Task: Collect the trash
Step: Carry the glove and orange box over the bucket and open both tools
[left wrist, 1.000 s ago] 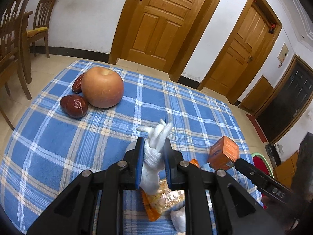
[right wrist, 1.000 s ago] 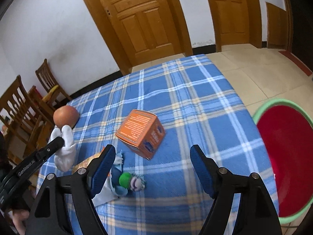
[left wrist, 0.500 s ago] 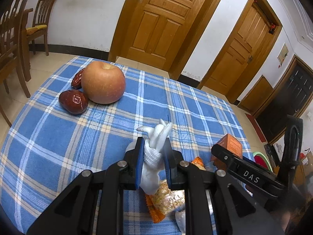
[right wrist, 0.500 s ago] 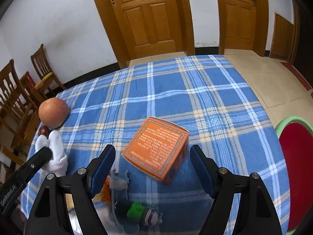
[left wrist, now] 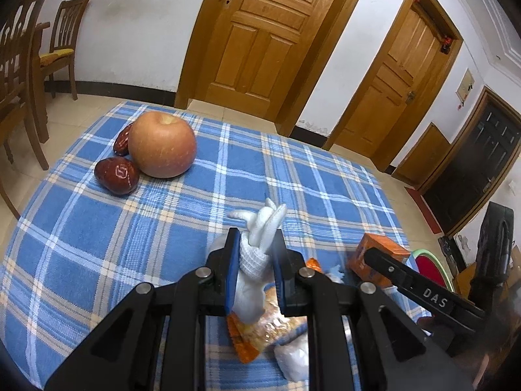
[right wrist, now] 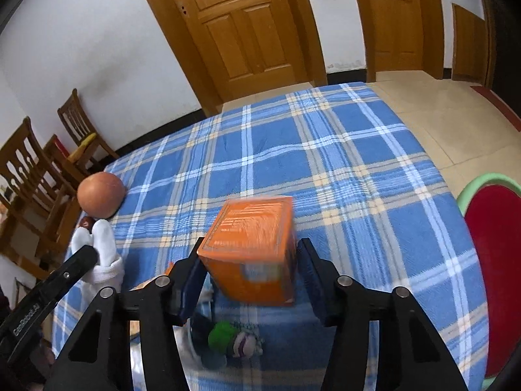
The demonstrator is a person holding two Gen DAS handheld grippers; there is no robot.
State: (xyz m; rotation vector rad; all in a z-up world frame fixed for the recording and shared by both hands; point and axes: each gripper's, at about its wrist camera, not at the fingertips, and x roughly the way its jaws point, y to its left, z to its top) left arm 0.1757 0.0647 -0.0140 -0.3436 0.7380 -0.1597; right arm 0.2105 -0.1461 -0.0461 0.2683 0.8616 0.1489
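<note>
On a blue plaid table (left wrist: 97,260), trash collection is under way, with an apple (left wrist: 161,145) and two dates (left wrist: 116,171) at the far left, well apart from the litter. Nearer the box, the left gripper (left wrist: 255,260) is clamped on a white glove (left wrist: 260,228), whose fingers poke up past the pads, above an orange snack wrapper (left wrist: 247,348) and a white wad (left wrist: 293,363). The orange box (right wrist: 252,244), the landmark here, sits between the jaws of the right gripper (right wrist: 250,260), which stand narrow around it; whether both pads already press its sides cannot be told, since the box is blurred. Just below the box lies a small green-and-purple scrap (right wrist: 232,342). Right of the box, off the table edge, waits a red bin (right wrist: 488,260) with a green rim. The risks, as judged: a loose or skewed grip could let the box tip or slip before reaching the bin, and the limp glove may snag the wrapper beneath it.
</note>
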